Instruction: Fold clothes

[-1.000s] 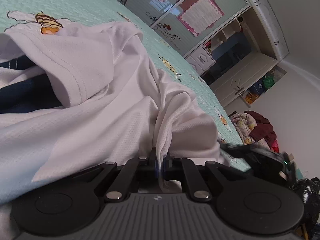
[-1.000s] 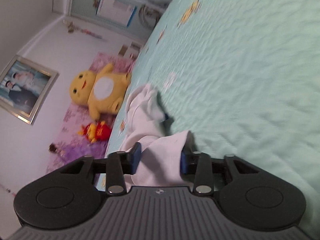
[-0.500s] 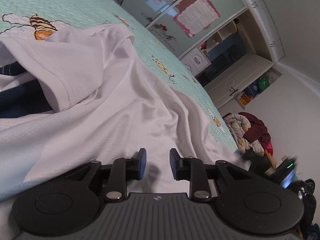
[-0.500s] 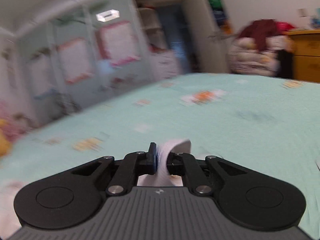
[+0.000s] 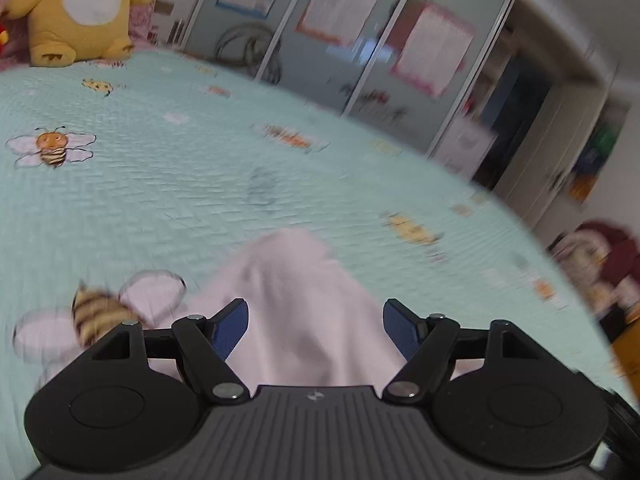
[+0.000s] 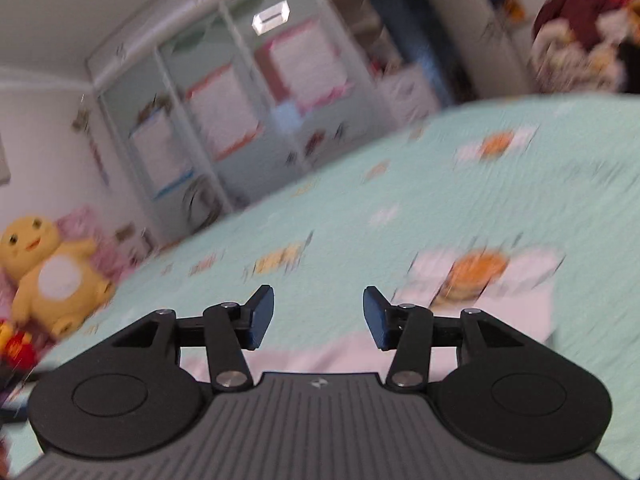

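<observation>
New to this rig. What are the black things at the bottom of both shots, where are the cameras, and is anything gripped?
Each shot comes from a fisheye camera on a handheld two-finger gripper, looking forward along its fingers. The black parts are the grippers themselves. The left gripper is open over a hump of white garment lying on the mint bee-print bedspread. The right gripper is open too, with white fabric beneath and beside it. Nothing is gripped. A yellow plush toy sits at the far end.
</observation>
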Demonstrator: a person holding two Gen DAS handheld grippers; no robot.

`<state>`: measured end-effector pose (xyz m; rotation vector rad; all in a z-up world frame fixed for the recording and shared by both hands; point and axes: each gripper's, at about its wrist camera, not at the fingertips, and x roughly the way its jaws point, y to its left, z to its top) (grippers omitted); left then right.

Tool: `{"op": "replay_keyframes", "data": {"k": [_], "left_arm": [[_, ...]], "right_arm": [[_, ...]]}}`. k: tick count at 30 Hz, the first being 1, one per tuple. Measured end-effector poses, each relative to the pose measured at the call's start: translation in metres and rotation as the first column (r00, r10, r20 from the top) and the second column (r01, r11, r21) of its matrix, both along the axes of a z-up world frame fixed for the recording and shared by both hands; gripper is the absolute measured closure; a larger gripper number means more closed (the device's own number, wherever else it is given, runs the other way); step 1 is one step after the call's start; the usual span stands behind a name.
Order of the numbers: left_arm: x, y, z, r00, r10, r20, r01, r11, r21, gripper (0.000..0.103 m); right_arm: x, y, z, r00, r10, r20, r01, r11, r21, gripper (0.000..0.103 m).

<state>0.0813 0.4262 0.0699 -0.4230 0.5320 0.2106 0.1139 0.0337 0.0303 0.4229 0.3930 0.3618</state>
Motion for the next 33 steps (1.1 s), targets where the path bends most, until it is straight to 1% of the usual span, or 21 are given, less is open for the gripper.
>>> {"op": "replay_keyframes", "data": {"k": [3, 6, 8, 10, 11, 12, 13, 14, 16, 19, 20, 21, 22, 23, 24, 26, 27, 28, 29, 32, 33], "left_arm": [[0.035, 0.016, -0.01, 0.997, -0.026, -0.067, 0.03, 0.997, 0.066, 0.026], [0.05, 0.019, -0.017, 0.996, -0.008, -0.093, 0.02, 0.992, 0.124, 0.026], [0.06, 0.023, -0.02, 0.994, -0.002, -0.112, 0.018, 0.991, 0.135, 0.026], [0.045, 0.013, -0.009, 0.996, -0.055, -0.07, 0.067, 0.981, 0.181, 0.027], [0.036, 0.007, -0.004, 0.995, -0.084, -0.048, 0.092, 0.974, 0.206, 0.036], [0.028, 0.001, 0.002, 0.993, -0.114, -0.026, 0.117, 0.966, 0.232, 0.066], [0.019, -0.005, 0.008, 0.99, -0.143, -0.006, 0.14, 0.956, 0.258, 0.09], [0.011, -0.011, 0.013, 0.985, -0.173, 0.014, 0.162, 0.945, 0.284, 0.098], [-0.006, -0.022, 0.025, 0.971, -0.234, 0.051, 0.204, 0.919, 0.337, 0.098], [-0.031, -0.039, 0.042, 0.94, -0.327, 0.1, 0.259, 0.871, 0.418, 0.099], [-0.06, -0.059, 0.048, 0.911, -0.398, 0.107, 0.311, 0.833, 0.458, 0.099], [-0.092, -0.077, 0.048, 0.882, -0.465, 0.083, 0.361, 0.778, 0.515, 0.098], [-0.124, -0.095, 0.047, 0.849, -0.525, 0.052, 0.407, 0.714, 0.569, 0.098], [-0.152, -0.11, 0.04, 0.824, -0.567, 0.005, 0.451, 0.66, 0.601, 0.098], [-0.175, -0.119, 0.03, 0.809, -0.586, -0.048, 0.494, 0.633, 0.596, 0.098], [-0.21, -0.132, 0.005, 0.773, -0.611, -0.169, 0.587, 0.59, 0.554, 0.098], [-0.225, -0.141, -0.008, 0.752, -0.619, -0.226, 0.623, 0.556, 0.55, 0.098], [-0.238, -0.149, -0.02, 0.729, -0.629, -0.271, 0.652, 0.517, 0.555, 0.098], [-0.249, -0.156, -0.028, 0.71, -0.639, -0.297, 0.671, 0.484, 0.562, 0.098], [-0.271, -0.172, -0.039, 0.702, -0.64, -0.311, 0.657, 0.416, 0.628, 0.097], [-0.272, -0.174, -0.039, 0.704, -0.64, -0.309, 0.655, 0.417, 0.63, 0.097]], "right_arm": [[0.003, 0.002, -0.006, 1.0, 0.025, -0.008, -0.025, 1.0, -0.007, 0.053], [0.005, 0.002, -0.009, 0.999, 0.03, -0.02, -0.03, 1.0, -0.007, 0.053], [0.007, 0.001, -0.008, 0.999, 0.033, -0.04, -0.033, 0.999, 0.007, 0.053], [0.009, 0.001, -0.01, 0.998, 0.033, -0.058, -0.031, 0.999, 0.025, 0.053], [0.011, 0.0, -0.013, 0.997, 0.032, -0.069, -0.029, 0.999, 0.037, 0.053], [0.013, -0.001, -0.016, 0.996, 0.031, -0.08, -0.028, 0.998, 0.049, 0.053], [0.015, -0.003, -0.018, 0.995, 0.034, -0.093, -0.028, 0.998, 0.06, 0.053], [0.018, -0.005, -0.021, 0.994, 0.037, -0.105, -0.029, 0.997, 0.071, 0.053], [0.02, -0.008, -0.022, 0.992, 0.037, -0.118, -0.027, 0.995, 0.092, 0.053], [0.02, -0.013, -0.022, 0.993, 0.03, -0.115, -0.017, 0.993, 0.115, 0.053], [0.019, -0.014, -0.022, 0.993, 0.026, -0.113, -0.013, 0.992, 0.122, 0.053], [0.019, -0.015, -0.02, 0.994, 0.025, -0.107, -0.012, 0.993, 0.12, 0.053], [0.018, -0.016, -0.017, 0.995, 0.023, -0.095, -0.012, 0.994, 0.11, 0.053], [0.016, -0.015, -0.013, 0.997, 0.026, -0.07, -0.02, 0.996, 0.087, 0.053], [0.015, -0.014, -0.009, 0.999, 0.031, -0.044, -0.028, 0.998, 0.061, 0.053], [0.009, -0.008, 0.002, 0.997, 0.071, 0.022, -0.07, 0.997, -0.018, 0.053], [0.007, -0.004, 0.005, 0.994, 0.1, 0.049, -0.097, 0.994, -0.059, 0.052], [0.005, 0.001, 0.007, 0.989, 0.13, 0.067, -0.123, 0.988, -0.098, 0.051], [0.002, 0.007, 0.009, 0.984, 0.158, 0.083, -0.146, 0.979, -0.141, 0.049], [-0.007, 0.024, 0.011, 0.969, 0.222, 0.11, -0.188, 0.949, -0.253, 0.049], [-0.009, 0.03, 0.012, 0.966, 0.231, 0.112, -0.193, 0.941, -0.278, 0.049]]}}
